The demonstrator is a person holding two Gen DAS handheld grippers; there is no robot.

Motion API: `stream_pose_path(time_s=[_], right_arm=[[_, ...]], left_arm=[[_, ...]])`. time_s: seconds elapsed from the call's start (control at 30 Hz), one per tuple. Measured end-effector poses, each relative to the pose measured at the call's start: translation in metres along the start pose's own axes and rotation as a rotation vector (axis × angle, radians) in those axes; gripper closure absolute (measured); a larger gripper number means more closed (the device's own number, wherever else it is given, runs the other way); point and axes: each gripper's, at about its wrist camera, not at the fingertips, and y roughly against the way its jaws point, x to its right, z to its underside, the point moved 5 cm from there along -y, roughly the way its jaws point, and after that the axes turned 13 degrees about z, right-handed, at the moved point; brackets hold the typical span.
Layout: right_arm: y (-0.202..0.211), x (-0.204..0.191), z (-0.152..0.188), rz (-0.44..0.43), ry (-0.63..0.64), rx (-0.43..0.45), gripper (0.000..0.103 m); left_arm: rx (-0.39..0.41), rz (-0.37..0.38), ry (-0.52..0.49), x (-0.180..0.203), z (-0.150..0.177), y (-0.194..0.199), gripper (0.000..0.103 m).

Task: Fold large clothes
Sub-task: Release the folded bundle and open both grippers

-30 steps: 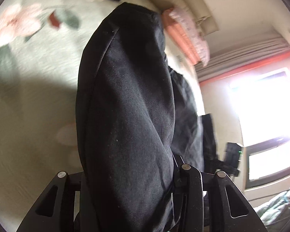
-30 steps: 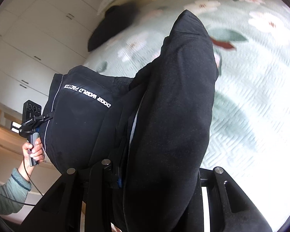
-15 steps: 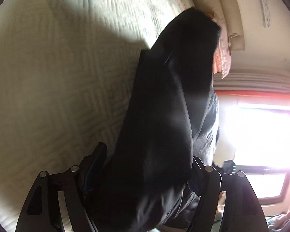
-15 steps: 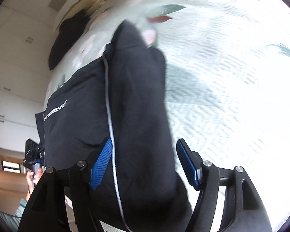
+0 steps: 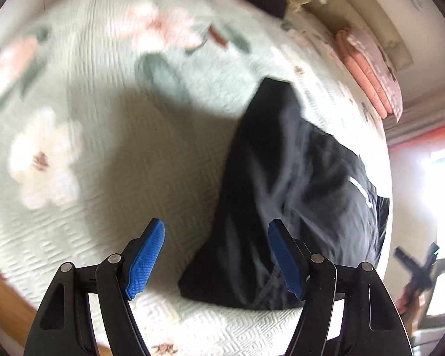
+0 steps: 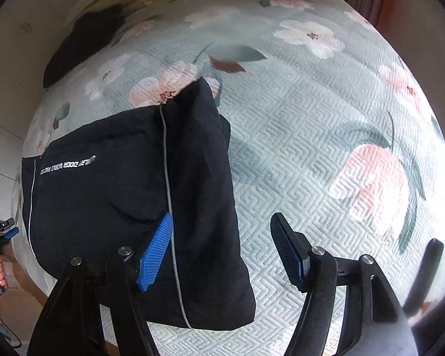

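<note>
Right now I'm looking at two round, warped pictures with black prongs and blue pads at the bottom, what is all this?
Each picture comes from a small wide-angle camera mounted on a hand-held gripper, looking forward along its two fingers. One shows the left gripper, the other the right gripper. A person carries one in each hand. Below lies a black garment, folded on a pale green flowered bedspread. Both sets of jaws have just been opening and now stand open, pads clear of the cloth, so nothing is held. Folded pink bedding sits at the far edge.

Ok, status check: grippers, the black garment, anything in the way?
Left gripper and right gripper open, jaws just opened, nothing gripped. Black garment lying folded on the floral bedspread. Nothing blocking it.
</note>
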Motion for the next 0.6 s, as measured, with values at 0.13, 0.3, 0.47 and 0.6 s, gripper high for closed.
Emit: stream_pose_path(time_s=[0.13,0.3,0.47,0.6], right_arm=[[0.060,0.000,-0.005,-0.004,0.025,0.052,0.031],[0.145,-0.027,0.002,-0.055,0.044,0.082,0.026],[0.223,-0.051,0.012,-0.031,0.081,0.145,0.012],[0.267,-0.061,0.018,-0.034,0.088,0.171,0.012]], left_arm=[[0.083,-0.059,-0.107,0.031,0.023,0.072,0.029],[0.180,-0.106,-0.212,0.130,0.043,0.126,0.029],[0.267,-0.097,-0.244,0.212,0.061,0.164,0.028],[0.256,-0.146,-0.238,0.246,0.076,0.171,0.028]])
